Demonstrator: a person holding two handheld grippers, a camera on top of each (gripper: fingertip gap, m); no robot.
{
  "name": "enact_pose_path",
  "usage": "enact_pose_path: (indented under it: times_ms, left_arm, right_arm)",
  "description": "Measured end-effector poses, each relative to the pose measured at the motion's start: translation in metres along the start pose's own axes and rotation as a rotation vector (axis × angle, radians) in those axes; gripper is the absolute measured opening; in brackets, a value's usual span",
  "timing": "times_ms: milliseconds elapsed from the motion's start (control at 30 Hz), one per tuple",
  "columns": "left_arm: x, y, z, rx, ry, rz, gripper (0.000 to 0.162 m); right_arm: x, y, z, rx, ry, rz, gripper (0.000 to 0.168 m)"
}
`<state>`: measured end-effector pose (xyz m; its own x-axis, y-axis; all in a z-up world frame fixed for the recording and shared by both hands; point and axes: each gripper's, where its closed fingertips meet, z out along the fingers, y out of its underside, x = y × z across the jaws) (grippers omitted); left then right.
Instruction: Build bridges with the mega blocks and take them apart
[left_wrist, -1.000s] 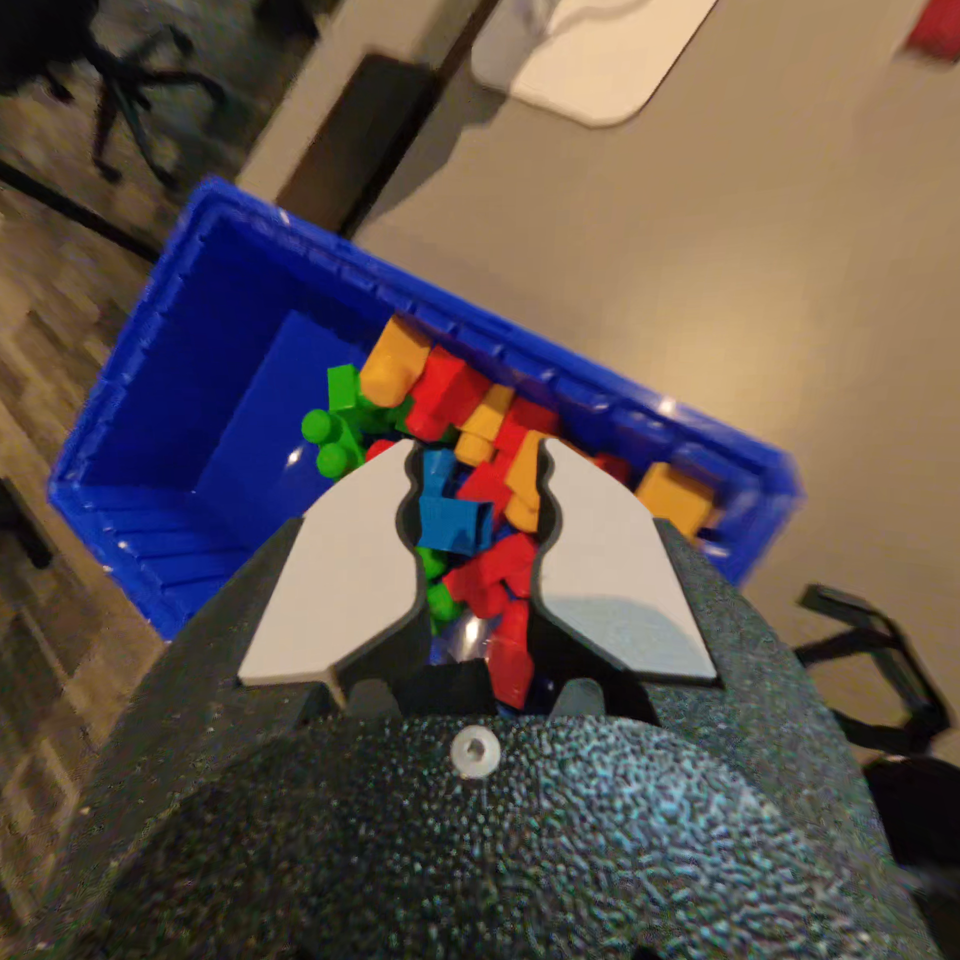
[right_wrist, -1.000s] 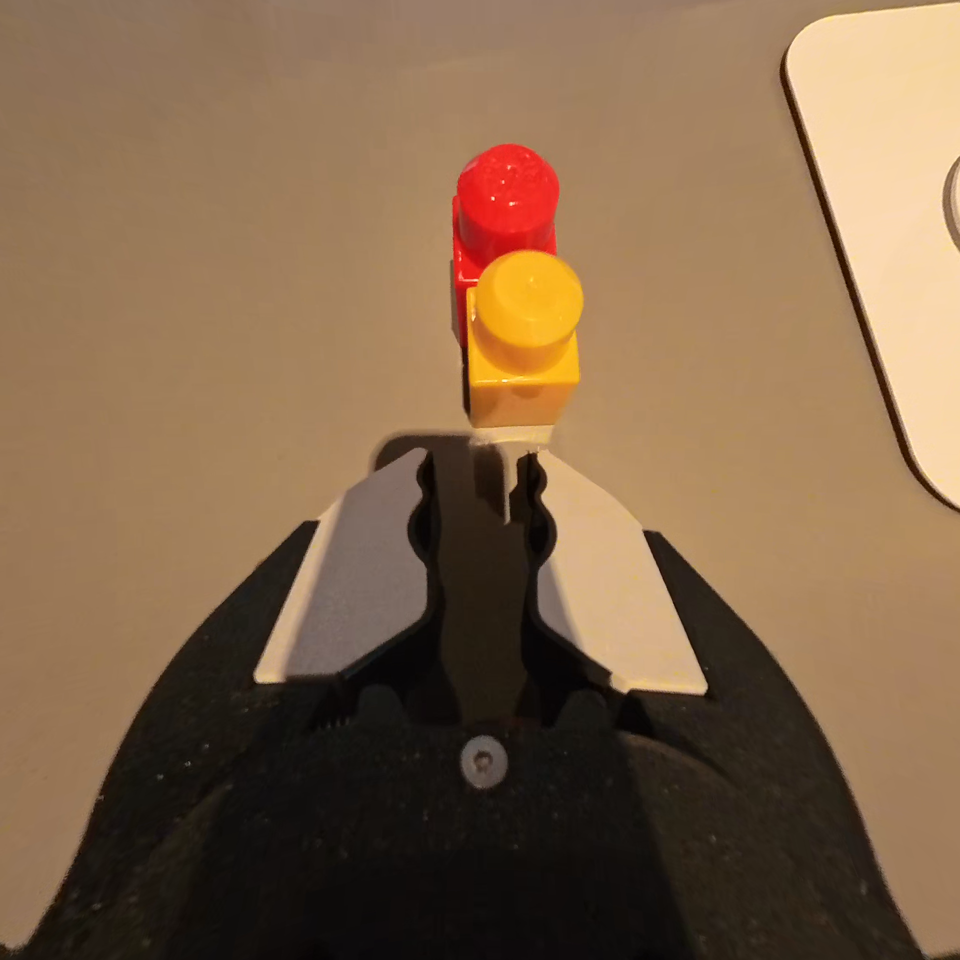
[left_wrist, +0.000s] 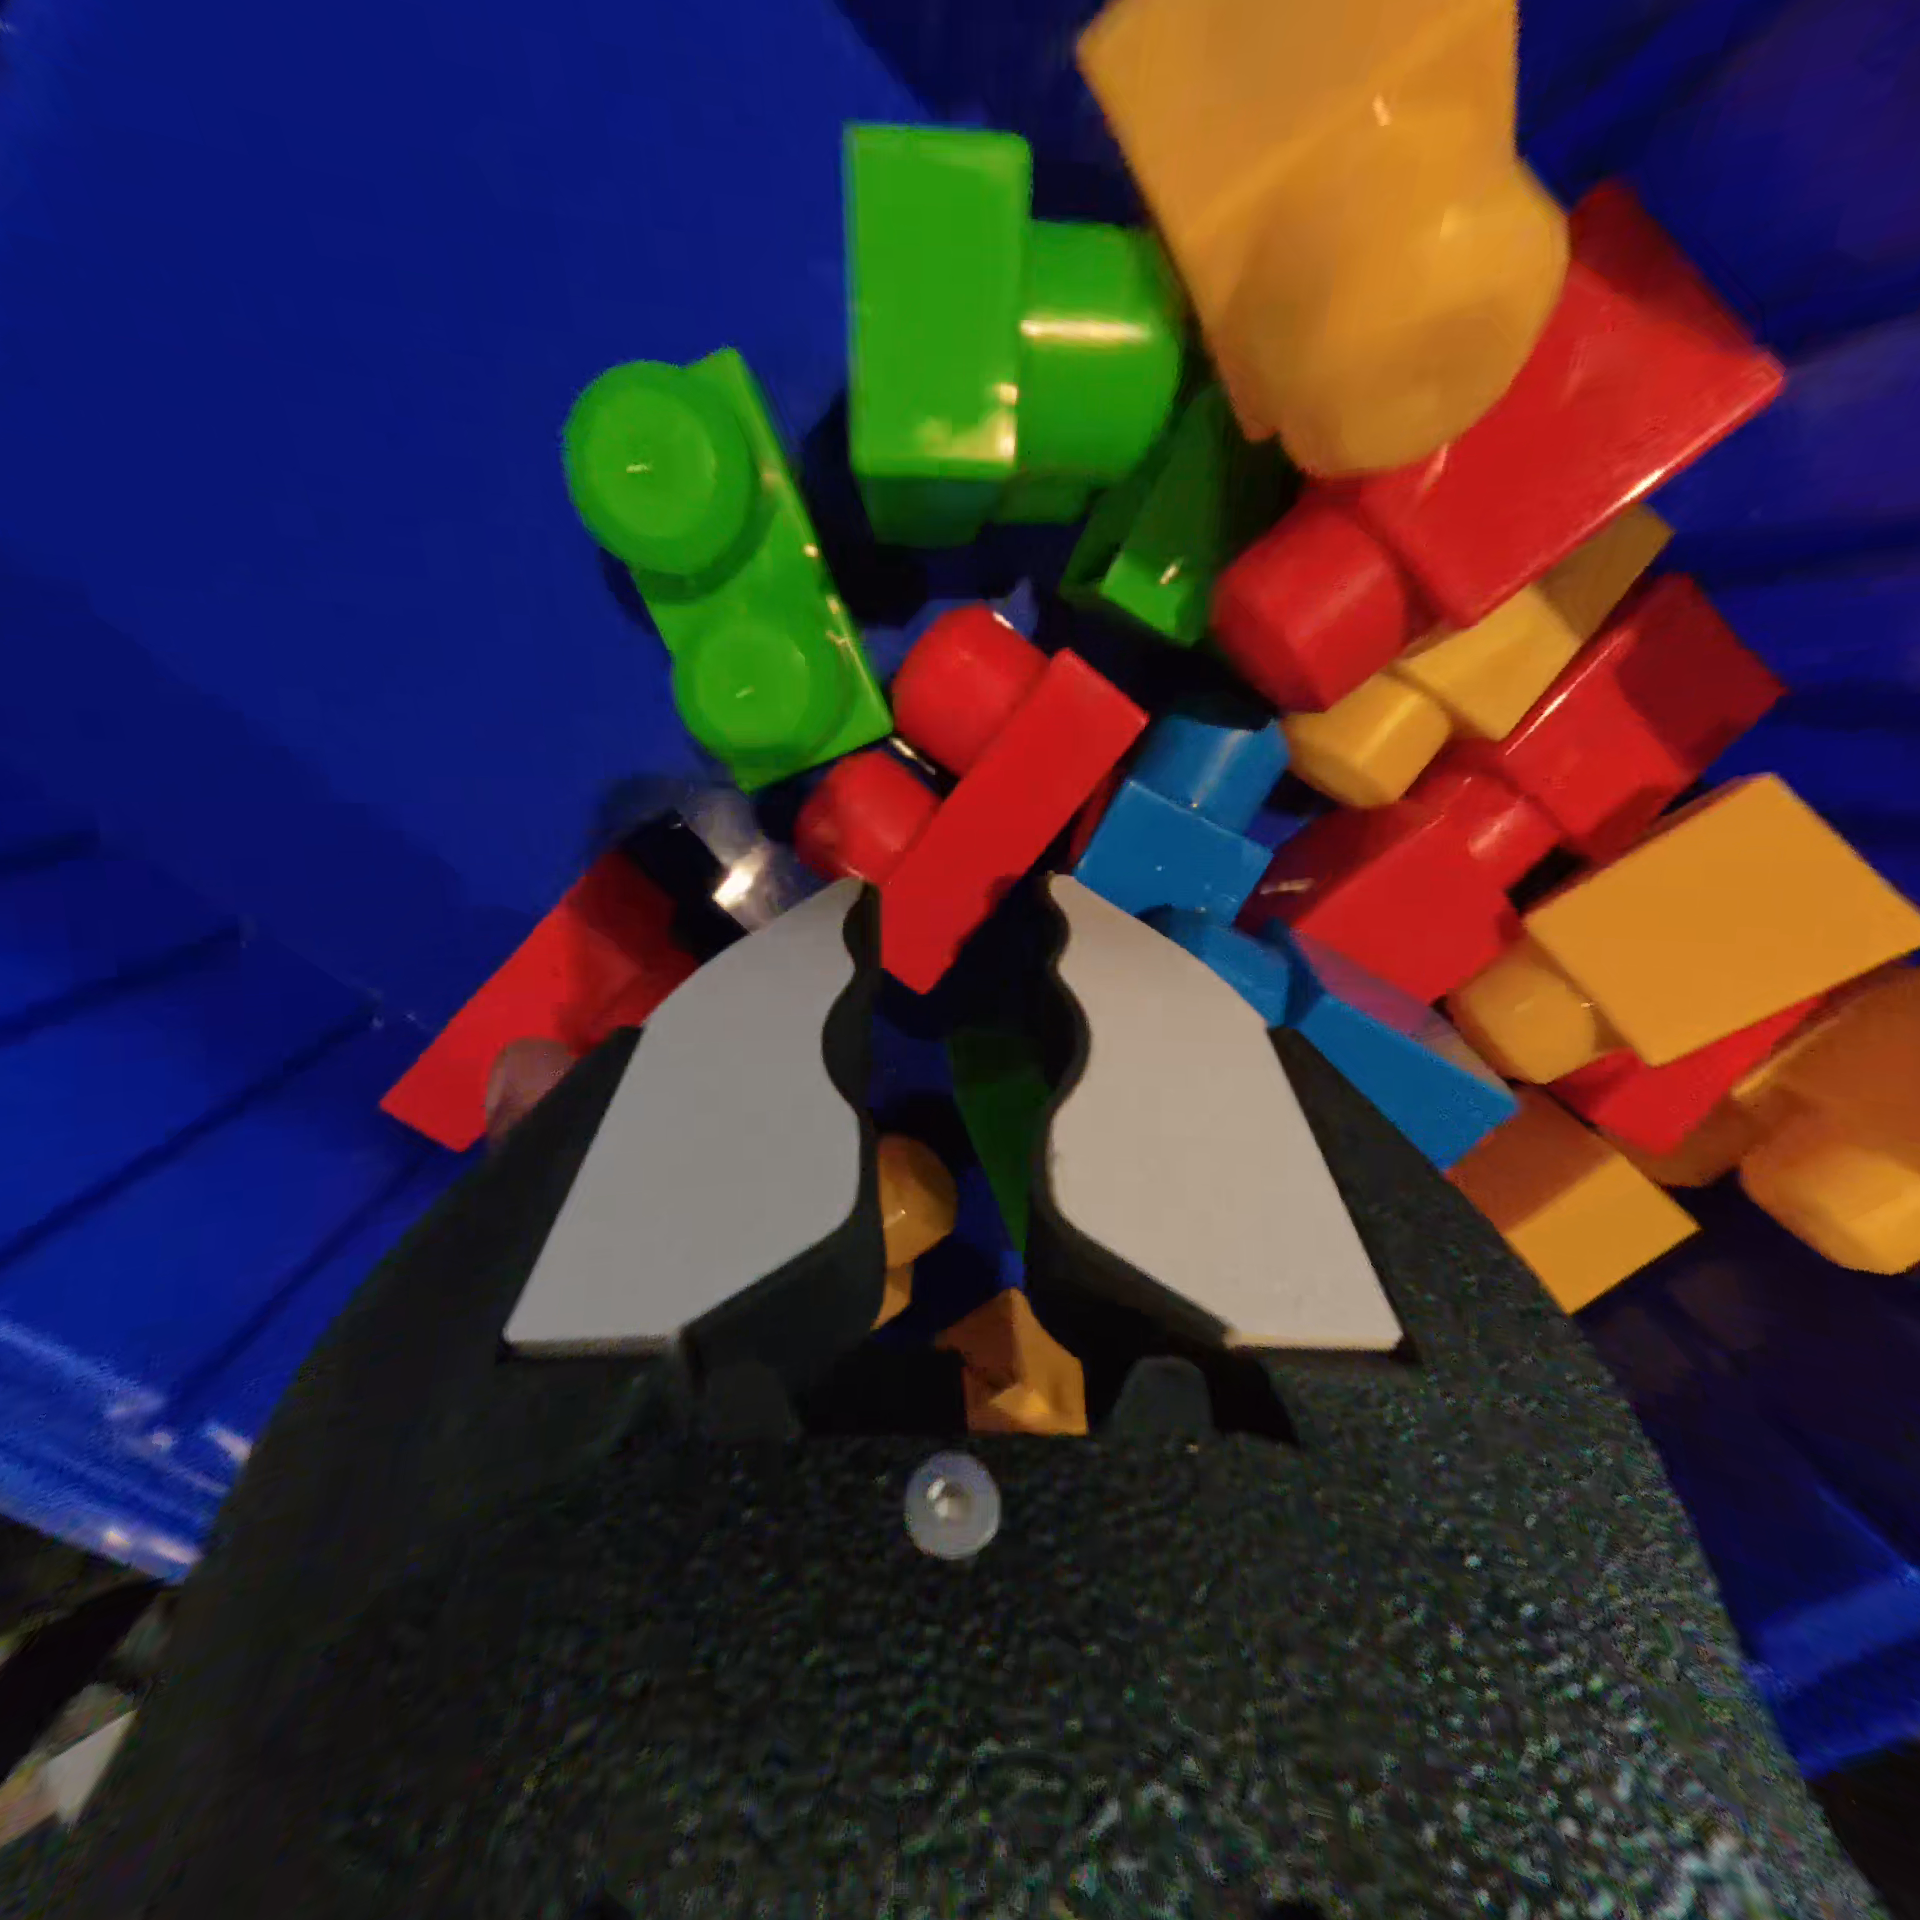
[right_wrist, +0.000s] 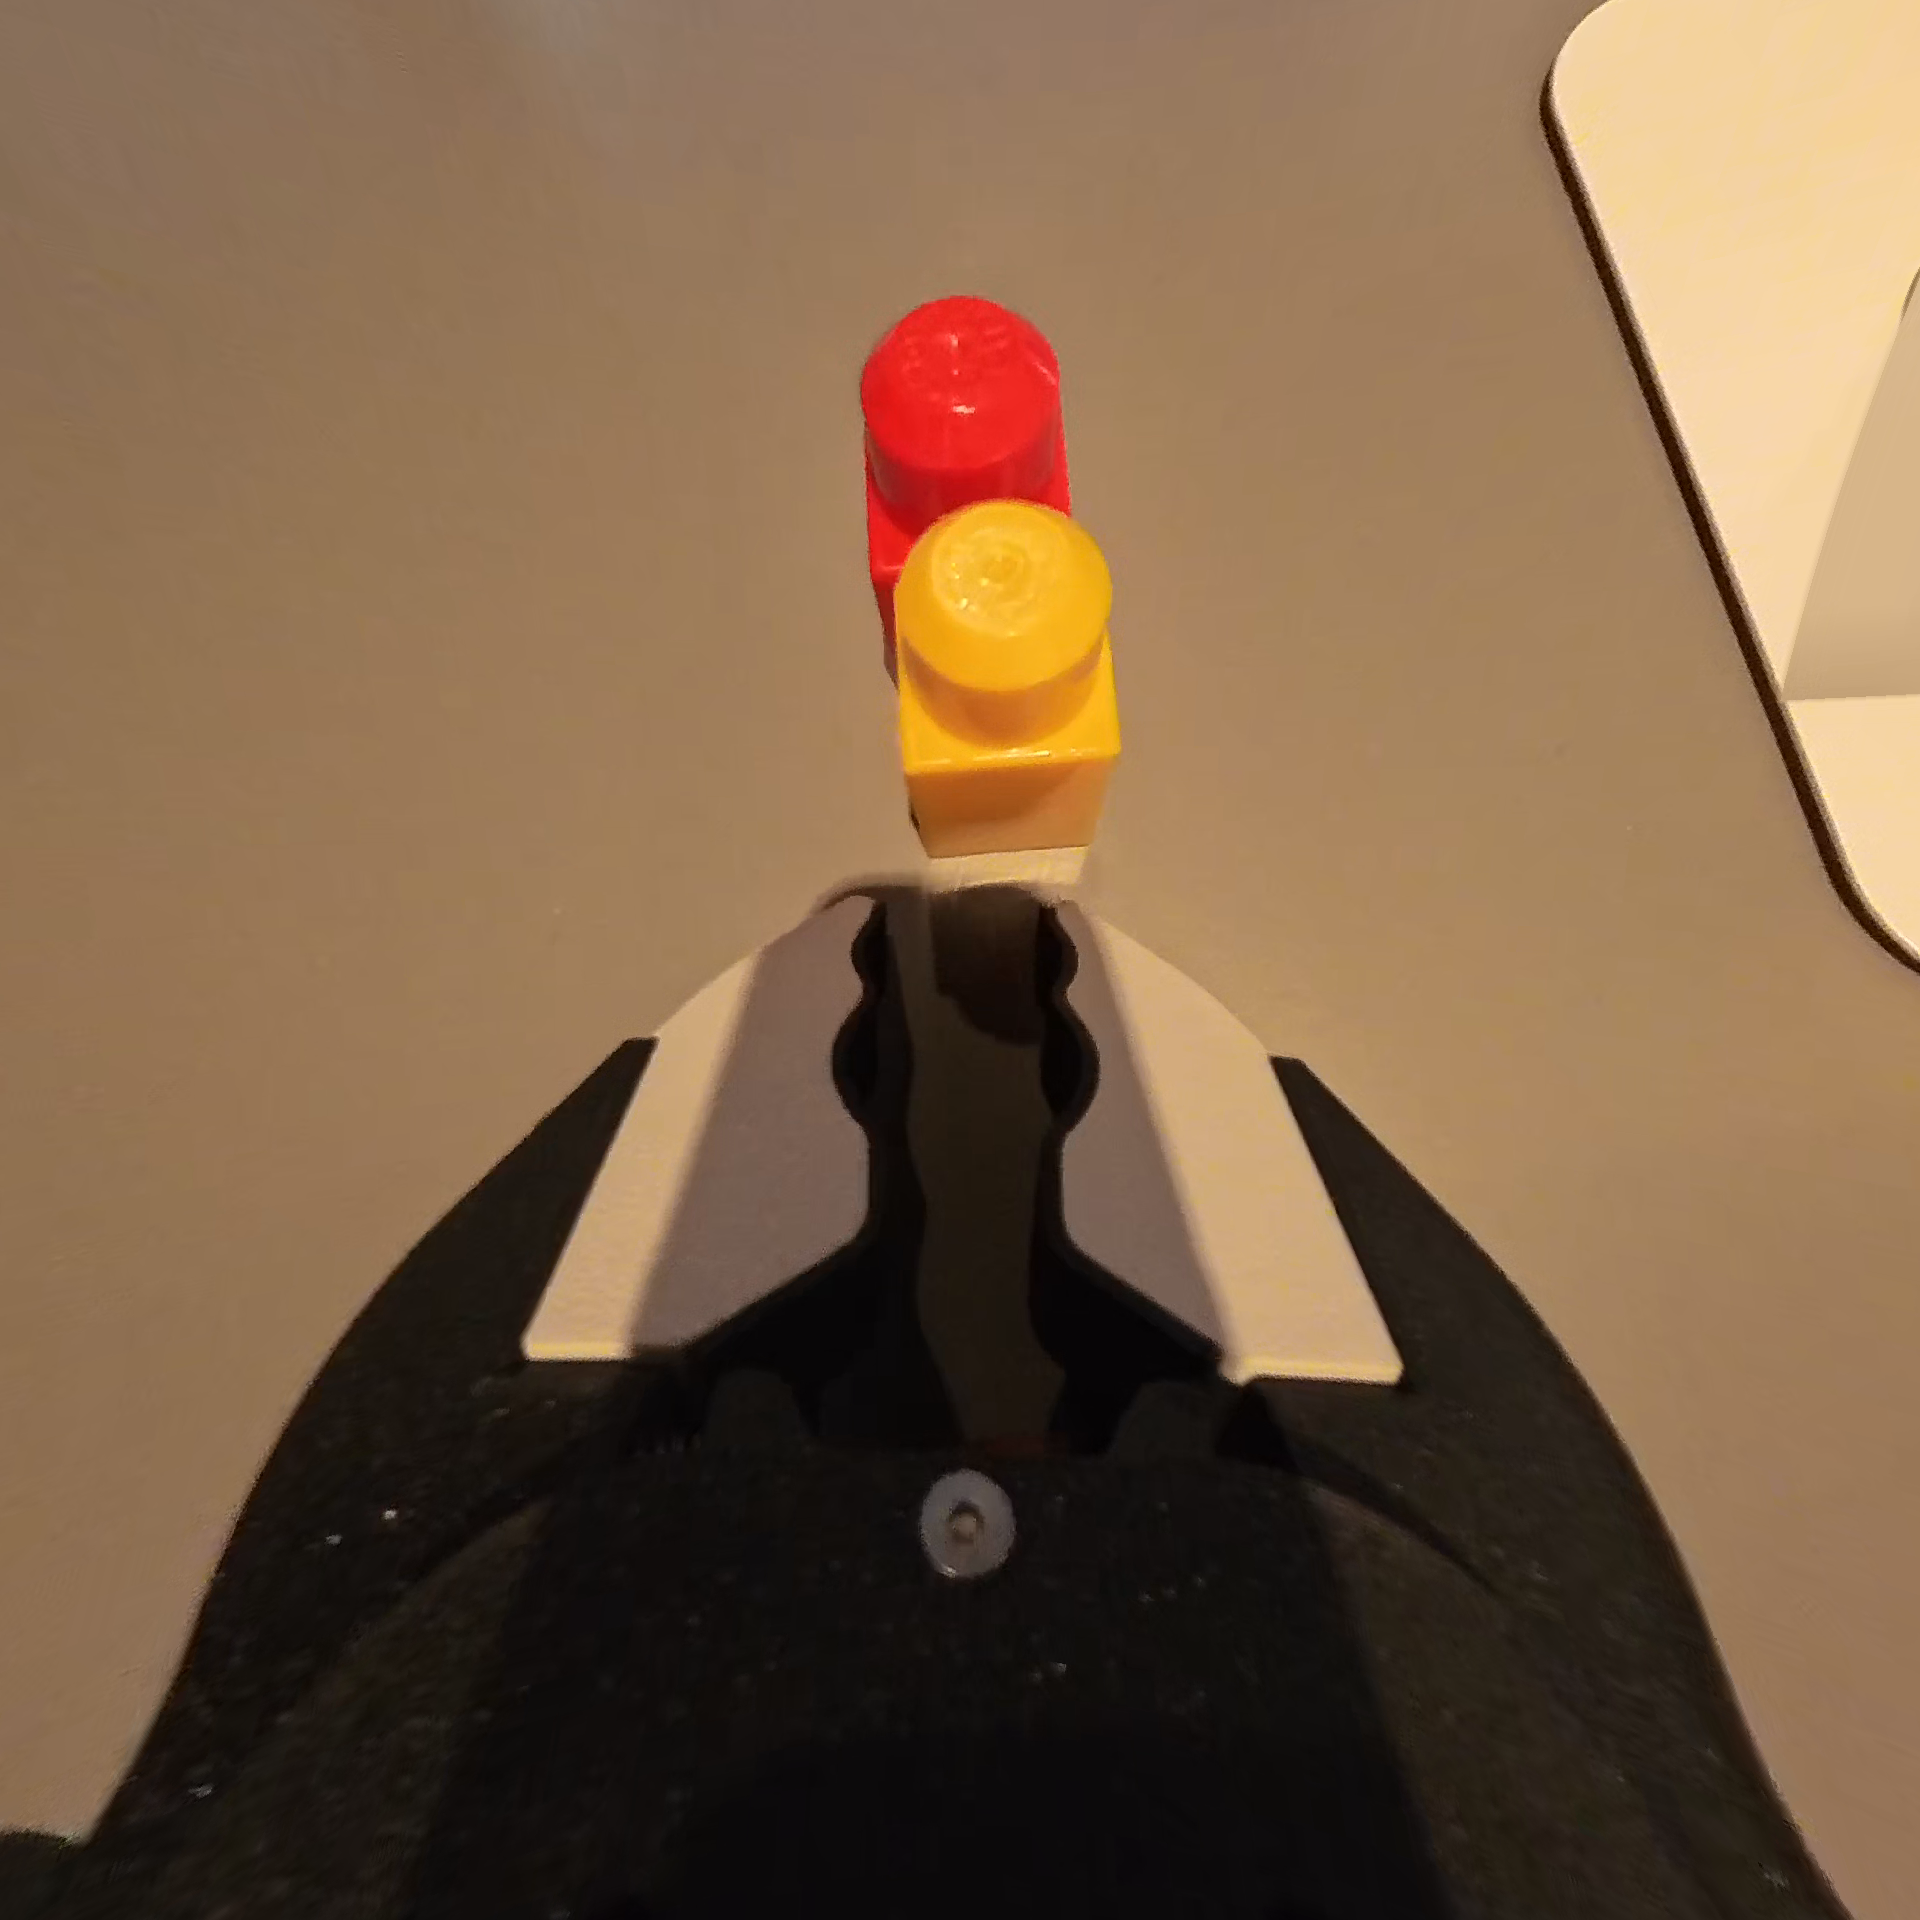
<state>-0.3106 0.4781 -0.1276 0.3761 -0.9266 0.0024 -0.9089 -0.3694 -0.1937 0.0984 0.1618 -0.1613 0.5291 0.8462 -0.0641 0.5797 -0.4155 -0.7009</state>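
Note:
In the left wrist view my left gripper (left_wrist: 961, 904) is open and down inside a blue bin (left_wrist: 312, 520), right over a heap of red, green, yellow and blue blocks. A red two-stud block (left_wrist: 997, 800) lies at the fingertips, its lower end between them, not clamped. A green two-stud block (left_wrist: 727, 582) lies just beyond to the left. In the right wrist view my right gripper (right_wrist: 961, 914) is open and empty just short of a yellow one-stud block (right_wrist: 1003, 686). A red one-stud block (right_wrist: 961, 426) stands upright right behind it on the table.
The tan table top (right_wrist: 416, 520) spreads around the two blocks. A white board (right_wrist: 1766, 416) lies at the right edge. The bin's blue walls rise on the left and at the back of the block heap, with bare bin floor to the left. Spacing between my two grippers at the tips: around 55 cm.
My left gripper has dropped from above the bin down into it, close onto the block heap. My right gripper and the two blocks have hardly moved.

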Motion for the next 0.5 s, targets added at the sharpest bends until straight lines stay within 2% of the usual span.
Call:
enact_pose_path:
  times_ms: [167, 333, 500]
  left_arm:
    - [-0.007, -0.018, 0.01, 0.032, -0.062, 0.133, 0.031]
    - [-0.013, -0.022, 0.012, -0.003, -0.149, 0.233, 0.03]
    - [-0.02, -0.02, 0.008, -0.077, -0.273, 0.325, 0.019]
  right_arm:
    - [0.0, 0.0, 0.0, 0.0, -0.004, 0.003, 0.028]
    - [0.0, -0.001, 0.0, 0.002, -0.013, 0.007, 0.029]
    - [-0.001, 0.0, 0.0, 0.0, -0.008, -0.004, 0.03]
